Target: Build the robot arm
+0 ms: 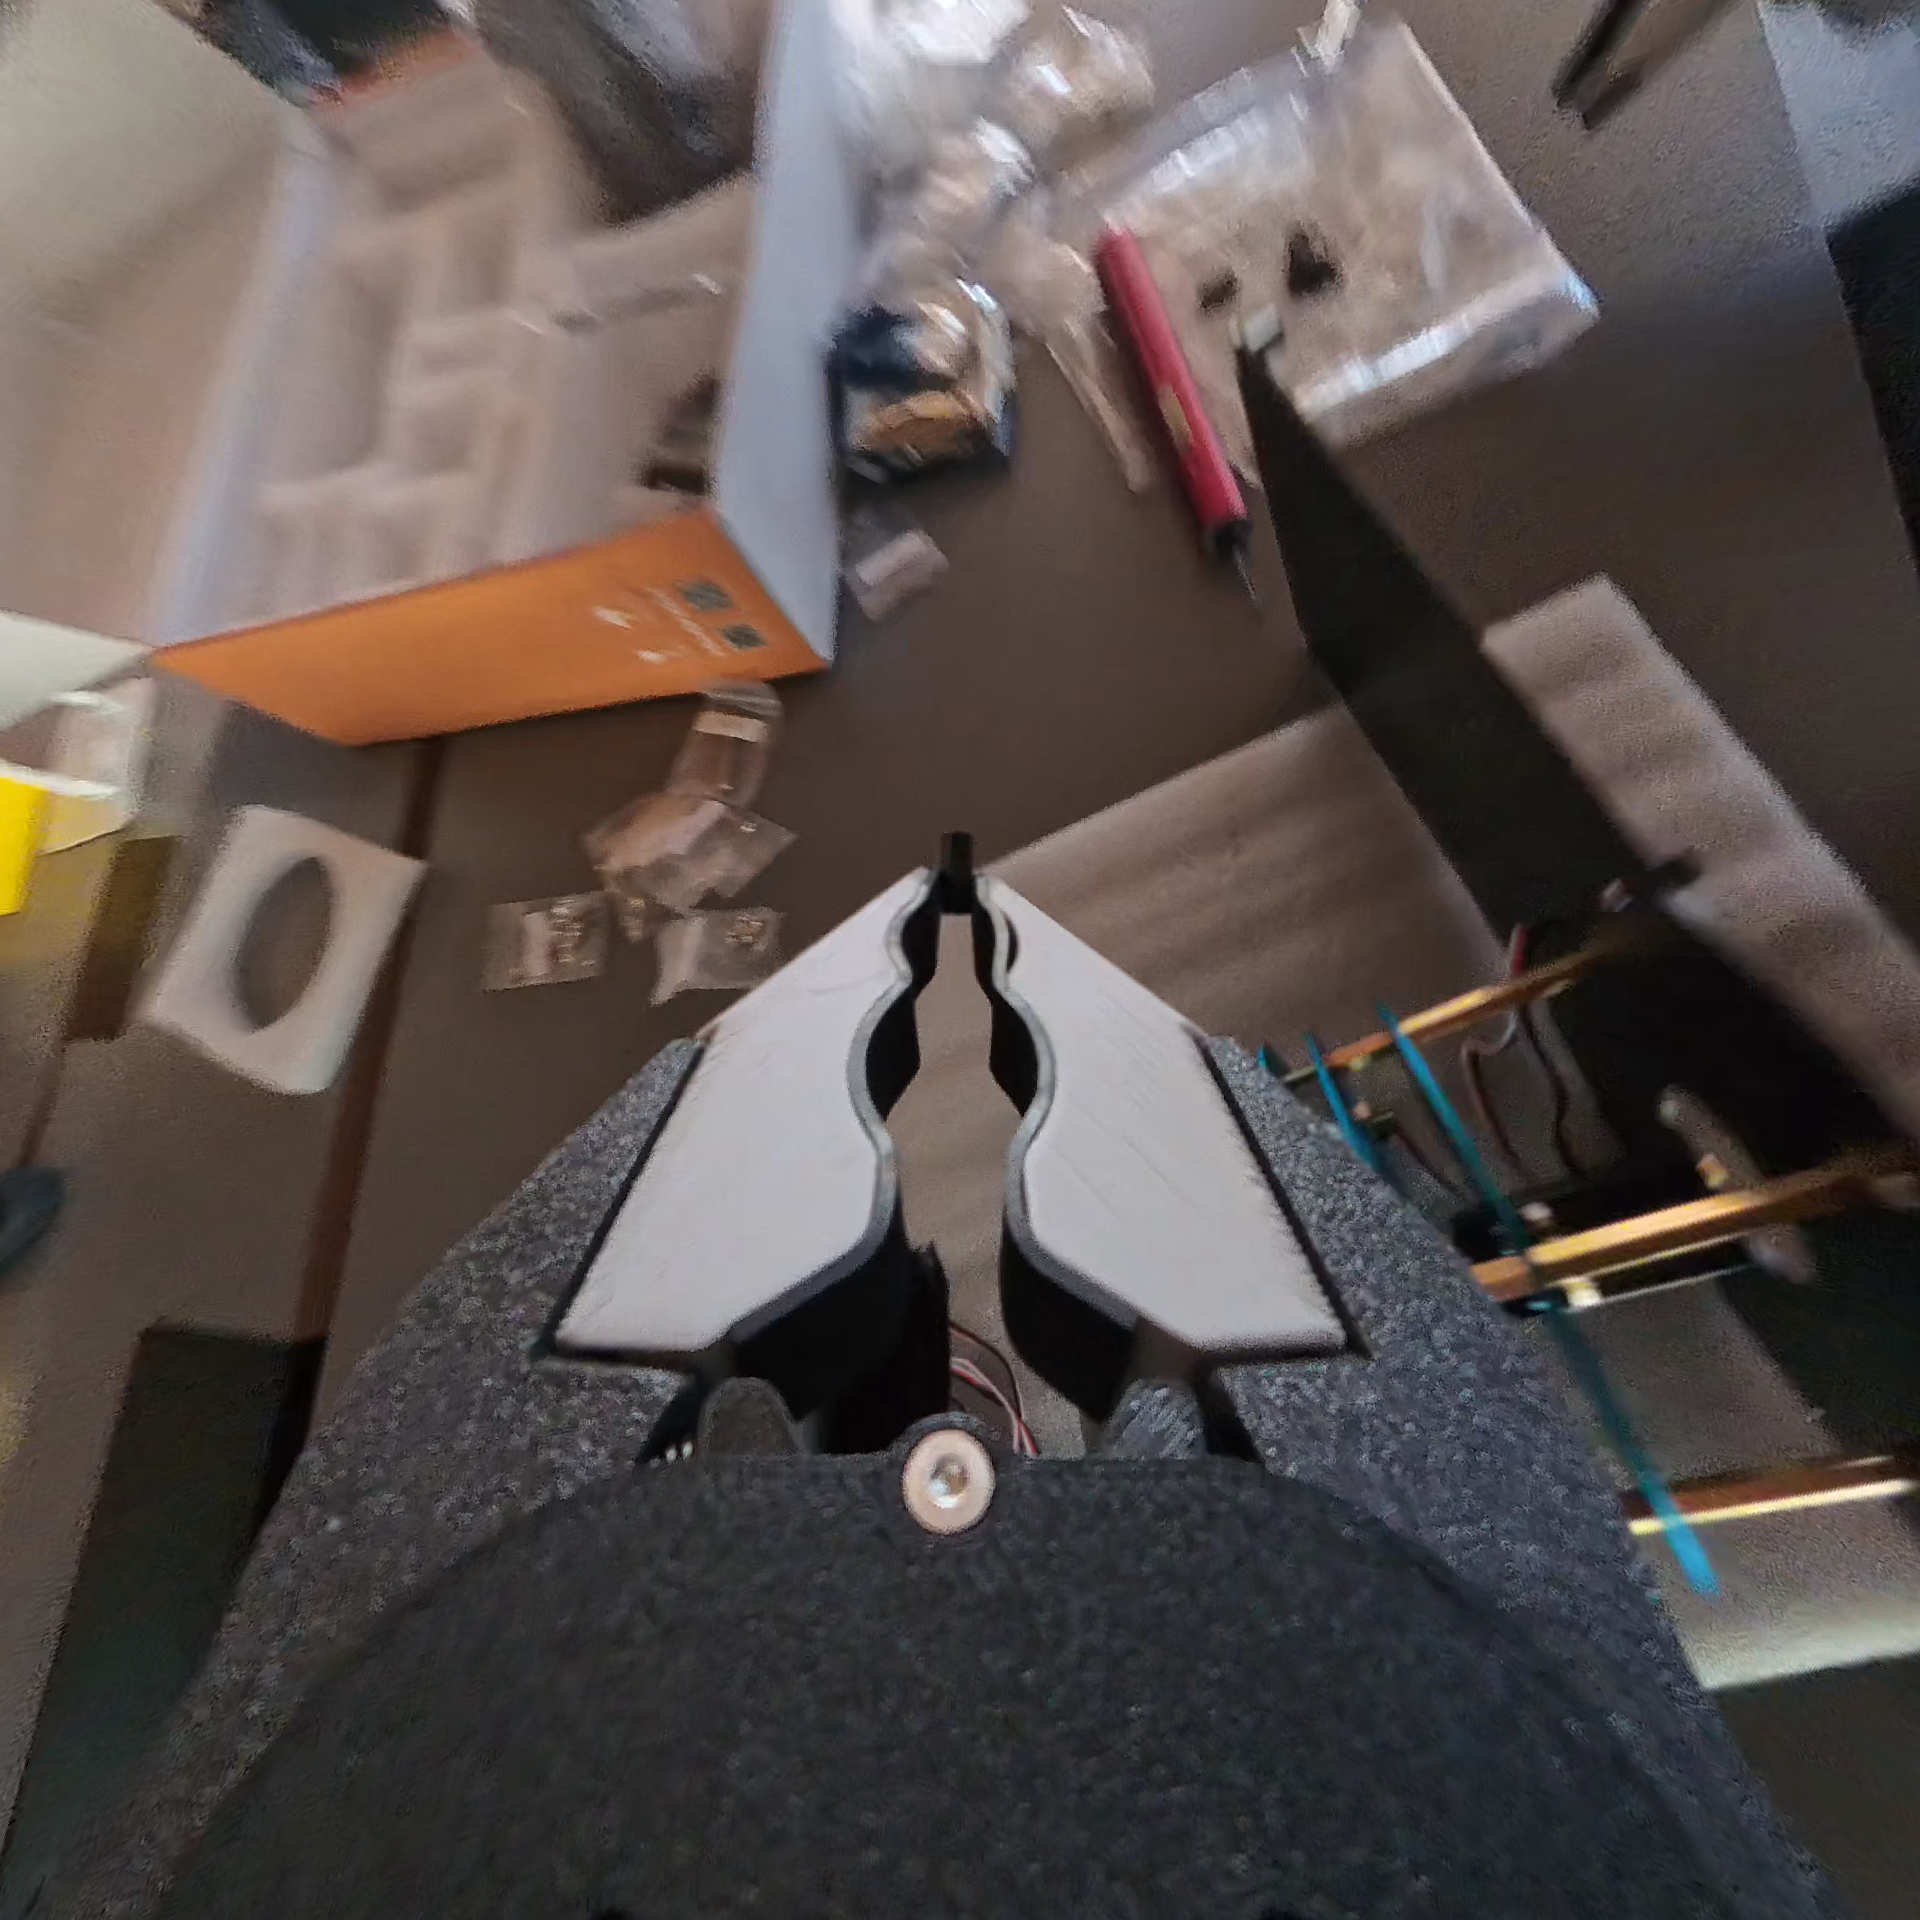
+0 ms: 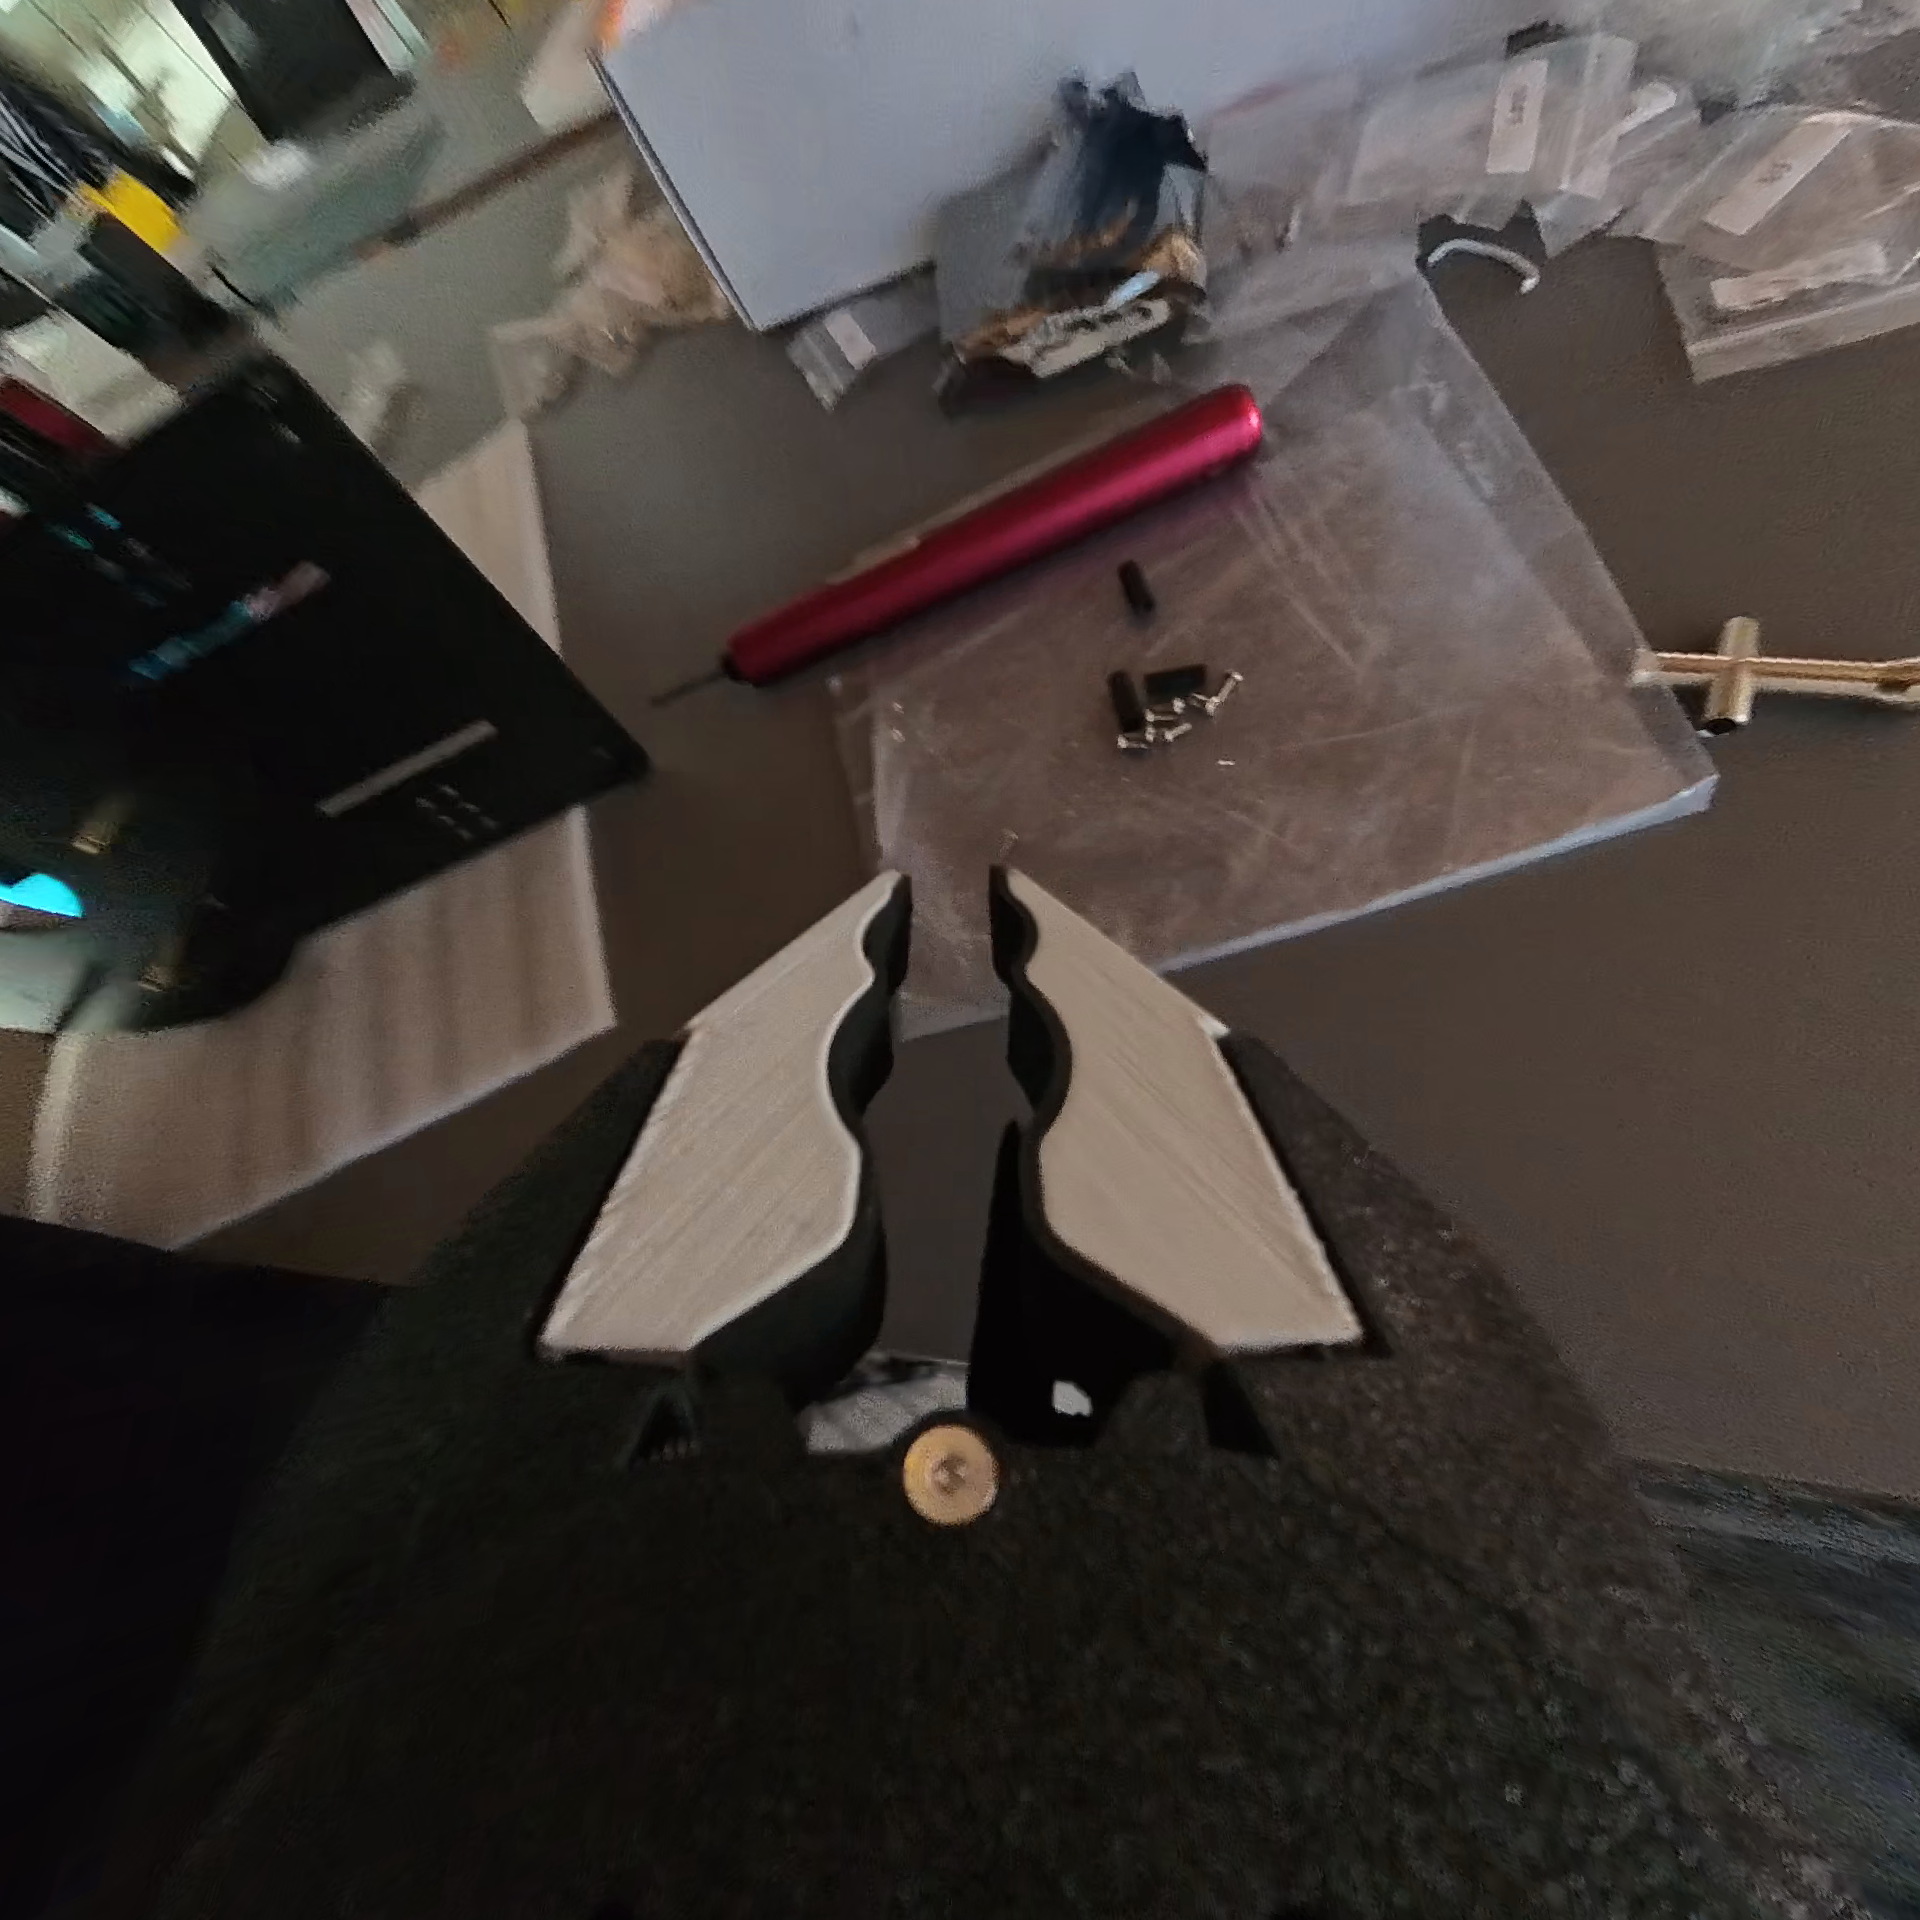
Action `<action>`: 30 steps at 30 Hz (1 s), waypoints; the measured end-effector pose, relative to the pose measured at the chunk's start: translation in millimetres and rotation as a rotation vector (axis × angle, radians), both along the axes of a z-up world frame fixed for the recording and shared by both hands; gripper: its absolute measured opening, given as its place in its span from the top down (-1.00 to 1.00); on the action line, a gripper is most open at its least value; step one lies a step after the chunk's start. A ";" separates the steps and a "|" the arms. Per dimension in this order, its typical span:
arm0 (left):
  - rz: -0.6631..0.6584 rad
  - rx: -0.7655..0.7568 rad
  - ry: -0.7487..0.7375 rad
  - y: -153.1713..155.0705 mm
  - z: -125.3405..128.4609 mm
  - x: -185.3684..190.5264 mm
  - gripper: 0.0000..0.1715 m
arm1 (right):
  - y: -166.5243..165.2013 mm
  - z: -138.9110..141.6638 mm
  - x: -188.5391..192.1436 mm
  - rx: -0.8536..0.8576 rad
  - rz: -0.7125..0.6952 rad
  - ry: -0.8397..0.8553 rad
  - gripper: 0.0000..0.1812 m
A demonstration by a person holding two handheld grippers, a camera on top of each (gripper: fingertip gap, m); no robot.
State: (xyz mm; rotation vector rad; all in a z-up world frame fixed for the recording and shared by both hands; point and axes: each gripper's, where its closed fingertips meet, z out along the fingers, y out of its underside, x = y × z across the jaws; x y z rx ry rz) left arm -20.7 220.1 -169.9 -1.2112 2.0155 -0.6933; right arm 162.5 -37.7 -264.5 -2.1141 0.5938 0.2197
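Note:
My left gripper is shut on a small black standoff that sticks out past its tips, held above the brown table. To its right stands a black panel with brass posts and blue plates. My right gripper is open and empty, its tips over the near edge of a clear acrylic plate. On that plate lie small black standoffs and silver screws. A red screwdriver lies just left of the plate and also shows in the left wrist view.
An orange and white box with a foam insert lies at the left, beside a white foam square and small clear bags. A brass cross wrench lies right of the plate. Bags of parts crowd the far side. There is about 35 centimetres between the tips of the two grippers. The left gripper is farther from the red screwdriver, some 30 centimetres, than the right, some 12 centimetres. Seen from the left wrist view as well.

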 end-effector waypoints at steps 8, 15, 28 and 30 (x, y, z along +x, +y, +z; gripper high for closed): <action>0.000 -0.010 0.310 -8.5 -50.0 -3.5 0.94 | 23.1 29.5 -2.0 0.038 0.170 0.019 0.85; -0.116 -0.101 0.619 -25.2 -120.5 20.6 0.94 | 14.5 33.6 11.3 -0.010 0.348 -0.098 0.85; 0.644 0.123 0.384 -1.1 18.1 -9.8 0.49 | 6.6 -19.6 63.6 -0.042 0.748 -0.131 0.71; 0.729 0.129 0.169 -46.7 61.3 1.5 0.59 | 15.7 -27.0 71.9 -0.080 0.757 -0.213 0.67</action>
